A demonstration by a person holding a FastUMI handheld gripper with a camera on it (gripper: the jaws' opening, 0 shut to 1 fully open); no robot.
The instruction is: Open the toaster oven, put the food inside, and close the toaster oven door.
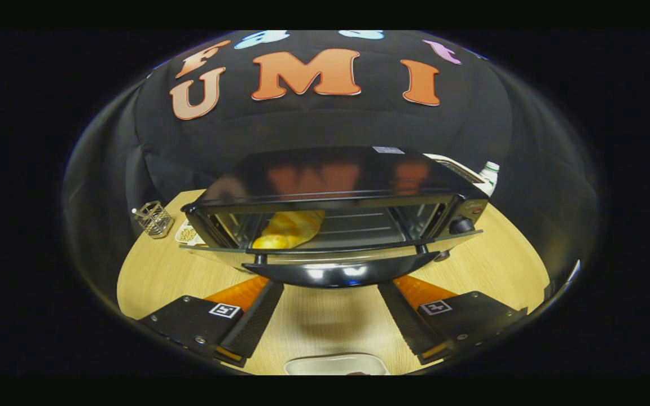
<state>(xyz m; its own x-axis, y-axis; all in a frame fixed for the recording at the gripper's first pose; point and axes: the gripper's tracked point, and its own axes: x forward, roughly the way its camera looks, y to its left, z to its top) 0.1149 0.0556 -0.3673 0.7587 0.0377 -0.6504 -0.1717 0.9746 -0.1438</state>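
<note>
A black toaster oven (336, 175) stands on the round wooden table (494, 270), just ahead of my fingers. Its glass door (212, 248) hangs open, almost level, with the glossy black handle (339, 274) nearest to me. Inside, a yellow-golden piece of bread (288, 230) lies on the wire rack toward the left side. My gripper (330, 288) is open, its two fingers spread wide. The fingertips (266, 293) reach just under the handle's two ends, and nothing is held between them.
A small wire basket (153, 219) and a little dish (187, 233) sit left of the oven. Behind the oven's right corner stands a white bottle (490, 172), and the oven's knob (460, 225) faces me on the right. A white tray (336, 365) lies under my gripper.
</note>
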